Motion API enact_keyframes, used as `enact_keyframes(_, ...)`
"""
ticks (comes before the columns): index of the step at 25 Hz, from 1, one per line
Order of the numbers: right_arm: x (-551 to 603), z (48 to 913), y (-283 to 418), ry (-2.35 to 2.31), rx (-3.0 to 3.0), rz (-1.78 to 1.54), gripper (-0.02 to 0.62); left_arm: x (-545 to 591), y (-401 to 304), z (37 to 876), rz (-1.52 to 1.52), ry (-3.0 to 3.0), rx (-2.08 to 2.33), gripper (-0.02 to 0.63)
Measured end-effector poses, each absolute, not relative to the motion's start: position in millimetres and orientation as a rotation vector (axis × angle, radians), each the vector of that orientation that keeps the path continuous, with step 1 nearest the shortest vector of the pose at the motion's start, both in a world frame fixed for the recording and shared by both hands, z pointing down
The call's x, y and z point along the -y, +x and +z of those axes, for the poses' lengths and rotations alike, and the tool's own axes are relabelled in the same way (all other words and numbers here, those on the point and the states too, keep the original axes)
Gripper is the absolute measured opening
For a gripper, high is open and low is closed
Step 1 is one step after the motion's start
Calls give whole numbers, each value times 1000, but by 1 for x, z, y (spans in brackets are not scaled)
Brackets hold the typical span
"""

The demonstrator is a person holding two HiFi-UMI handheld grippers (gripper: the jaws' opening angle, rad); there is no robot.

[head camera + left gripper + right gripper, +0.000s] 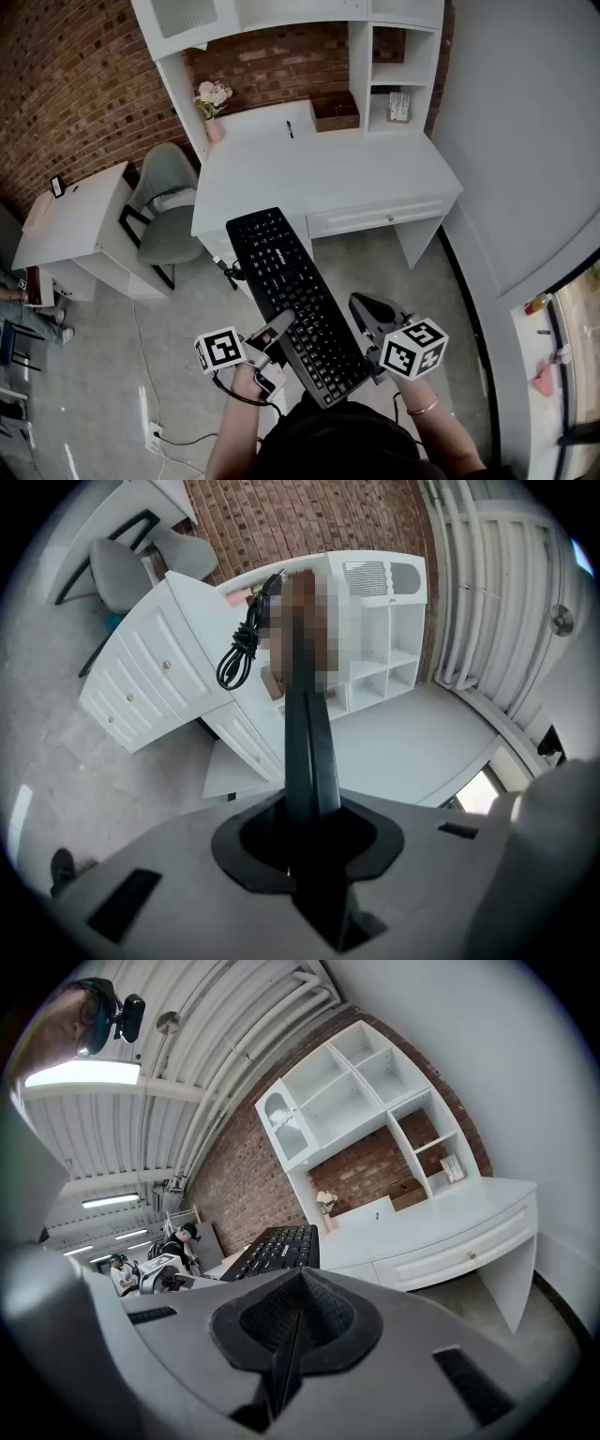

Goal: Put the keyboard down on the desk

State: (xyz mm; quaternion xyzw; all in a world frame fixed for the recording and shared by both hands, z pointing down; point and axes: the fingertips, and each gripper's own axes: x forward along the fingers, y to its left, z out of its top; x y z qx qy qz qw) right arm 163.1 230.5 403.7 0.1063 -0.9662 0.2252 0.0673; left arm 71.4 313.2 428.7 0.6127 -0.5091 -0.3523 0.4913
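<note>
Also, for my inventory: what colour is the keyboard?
Black. The keyboard shows best in the head view.

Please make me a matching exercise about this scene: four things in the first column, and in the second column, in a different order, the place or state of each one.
Column 1
1. keyboard
2. vase of flowers
3. chair
4. right tool

Column 2
A. on the floor, left of the desk
B. shut, nothing between its jaws
C. in the air, clamped by the left tool
D. on the desk, at its back left corner

Pairs: 1-C, 2-D, 3-A, 4-B
</note>
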Motion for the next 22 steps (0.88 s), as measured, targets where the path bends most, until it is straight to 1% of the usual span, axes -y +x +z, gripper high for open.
enact_keyframes(9, -229, 401, 160, 297, 2939, 650, 5, -312, 66, 439, -779, 1477, 1290, 81)
enact_keyframes(16, -212, 404, 170, 310, 2943, 664, 5, -307, 62, 440, -798, 1456, 1328, 81)
enact_keyframes(22, -201, 410, 162, 279, 2925, 697, 5, -299, 52, 438, -823, 1430, 1345, 81)
